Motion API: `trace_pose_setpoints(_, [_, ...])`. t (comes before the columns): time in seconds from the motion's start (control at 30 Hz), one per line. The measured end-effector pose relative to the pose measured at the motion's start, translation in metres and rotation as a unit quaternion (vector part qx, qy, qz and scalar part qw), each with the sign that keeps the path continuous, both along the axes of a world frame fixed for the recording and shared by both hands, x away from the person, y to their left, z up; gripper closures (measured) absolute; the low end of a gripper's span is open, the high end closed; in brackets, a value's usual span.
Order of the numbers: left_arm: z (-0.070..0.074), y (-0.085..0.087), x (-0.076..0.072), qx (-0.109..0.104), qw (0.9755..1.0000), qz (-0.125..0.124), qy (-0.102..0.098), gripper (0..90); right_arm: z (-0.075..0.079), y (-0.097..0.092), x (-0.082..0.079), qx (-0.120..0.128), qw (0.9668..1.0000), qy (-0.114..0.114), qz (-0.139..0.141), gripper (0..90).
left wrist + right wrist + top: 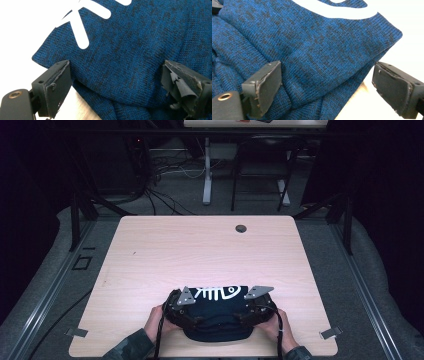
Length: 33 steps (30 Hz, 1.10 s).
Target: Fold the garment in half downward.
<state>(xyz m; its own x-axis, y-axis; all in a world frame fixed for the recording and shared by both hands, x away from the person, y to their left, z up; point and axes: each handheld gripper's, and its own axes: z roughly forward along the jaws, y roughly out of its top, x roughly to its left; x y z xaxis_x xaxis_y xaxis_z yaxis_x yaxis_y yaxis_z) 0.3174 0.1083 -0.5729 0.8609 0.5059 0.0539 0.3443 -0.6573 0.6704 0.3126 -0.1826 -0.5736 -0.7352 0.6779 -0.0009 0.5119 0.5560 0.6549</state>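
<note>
The blue knit garment (130, 50) ran past the frame edges in both gripper views; its white print (332, 10) was cut off.

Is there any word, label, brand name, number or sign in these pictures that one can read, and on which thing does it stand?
Readable words, numbers or brand names: none.
Blue knitted garment: it bears a white fish-skeleton drawing, a picture and not letters.
Far table edge at the top of the high view: small dark and red items, too small and blurred to read.
</note>
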Motion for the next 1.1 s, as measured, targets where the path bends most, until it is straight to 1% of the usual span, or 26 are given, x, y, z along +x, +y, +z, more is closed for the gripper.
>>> trace_pose_setpoints(0.07, [0.000, 0.000, 0.000, 0.000, 1.0000, 0.000, -0.002, 9.5, 0.000, 0.000, -0.001, -0.003, 1.0000, -0.003, -0.004, 8.0])
trace_pose_setpoints(0.1, [0.000, 0.000, 0.000, -0.001, 1.0000, 0.002, -0.002, 8.2, 0.000, 0.001, -0.001, -0.003, 0.9999, -0.006, -0.010, 6.3])
trace_pose_setpoints(0.17, [0.000, 0.000, 0.001, -0.004, 1.0000, 0.006, -0.007, 4.8, 0.000, 0.001, -0.001, -0.005, 0.9999, -0.008, -0.010, 4.9])
trace_pose_setpoints(0.2, [0.000, 0.001, 0.001, -0.006, 0.9999, 0.009, -0.010, 3.1, 0.001, 0.001, -0.002, -0.001, 0.9999, -0.010, -0.012, 3.9])
trace_pose_setpoints(0.27, [0.002, 0.002, 0.001, -0.015, 0.9996, 0.017, -0.014, 0.5, 0.004, -0.001, -0.003, -0.002, 0.9998, -0.017, -0.014, 3.3])
trace_pose_setpoints(0.3, [0.004, 0.004, 0.002, -0.017, 0.9995, 0.021, -0.016, 0.2, 0.005, -0.001, -0.004, 0.005, 0.9997, -0.020, -0.016, 3.4])
trace_pose_setpoints(0.37, [0.009, 0.009, 0.003, -0.031, 0.9989, 0.029, -0.019, 0.2, 0.008, -0.003, -0.005, 0.007, 0.9995, -0.024, -0.017, 3.4])
trace_pose_setpoints(0.4, [0.011, 0.012, 0.004, -0.038, 0.9985, 0.033, -0.021, 0.1, 0.014, -0.006, -0.008, 0.012, 0.9990, -0.036, -0.022, 3.3])
trace_pose_setpoints(0.43, [0.014, 0.015, 0.004, -0.041, 0.9983, 0.036, -0.022, 0.1, 0.014, -0.006, -0.008, 0.012, 0.9990, -0.036, -0.022, 3.3])
trace_pose_setpoints(0.47, [0.016, 0.019, 0.005, -0.048, 0.9976, 0.042, -0.025, 0.1, 0.017, -0.009, -0.010, 0.015, 0.9987, -0.042, -0.025, 3.3])
trace_pose_setpoints(0.5, [0.018, 0.022, 0.006, -0.052, 0.9972, 0.047, -0.026, 0.2, 0.020, -0.012, -0.012, 0.022, 0.9982, -0.047, -0.031, 3.3])
trace_pose_setpoints(0.53, [0.019, 0.025, 0.008, -0.055, 0.9967, 0.053, -0.026, 0.1, 0.023, -0.016, -0.013, 0.023, 0.9980, -0.049, -0.034, 3.3])
trace_pose_setpoints(0.57, [0.020, 0.029, 0.009, -0.058, 0.9962, 0.058, -0.029, 0.2, 0.025, -0.020, -0.014, 0.030, 0.9973, -0.054, -0.040, 3.4])
trace_pose_setpoints(0.63, [0.022, 0.036, 0.011, -0.060, 0.9954, 0.068, -0.031, 0.1, 0.029, -0.029, -0.017, 0.032, 0.9965, -0.059, -0.050, 3.6])
trace_pose_setpoints(0.73, [0.023, 0.047, 0.015, -0.060, 0.9935, 0.089, -0.036, 0.1, 0.032, -0.042, -0.018, 0.037, 0.9951, -0.062, -0.067, 3.9])
trace_pose_setpoints(0.77, [0.023, 0.050, 0.016, -0.059, 0.9931, 0.094, -0.038, 0.1, 0.032, -0.047, -0.018, 0.041, 0.9944, -0.063, -0.075, 4.1])
trace_pose_setpoints(0.83, [0.022, 0.058, 0.018, -0.051, 0.9922, 0.106, -0.041, 0.1, 0.032, -0.055, -0.017, 0.044, 0.9931, -0.064, -0.088, 4.5])
trace_pose_setpoints(0.87, [0.021, 0.062, 0.020, -0.049, 0.9916, 0.113, -0.041, 0.1, 0.031, -0.058, -0.016, 0.043, 0.9931, -0.063, -0.089, 4.6])
trace_pose_setpoints(0.93, [0.017, 0.069, 0.024, -0.048, 0.9906, 0.123, -0.035, 0.2, 0.029, -0.064, -0.015, 0.036, 0.9923, -0.061, -0.102, 5.0])
trace_pose_setpoints(0.97, [0.015, 0.073, 0.027, -0.046, 0.9899, 0.131, -0.030, 0.1, 0.027, -0.067, -0.014, 0.038, 0.9917, -0.058, -0.108, 5.1])
trace_pose_setpoints(1.03, [0.011, 0.078, 0.031, -0.043, 0.9893, 0.138, -0.022, 0.1, 0.021, -0.073, -0.011, 0.033, 0.9909, -0.053, -0.119, 5.3])
trace_pose_setpoints(1.1, [0.005, 0.081, 0.036, -0.038, 0.9887, 0.145, -0.010, 0.1, 0.018, -0.076, -0.009, 0.026, 0.9912, -0.046, -0.122, 5.5])
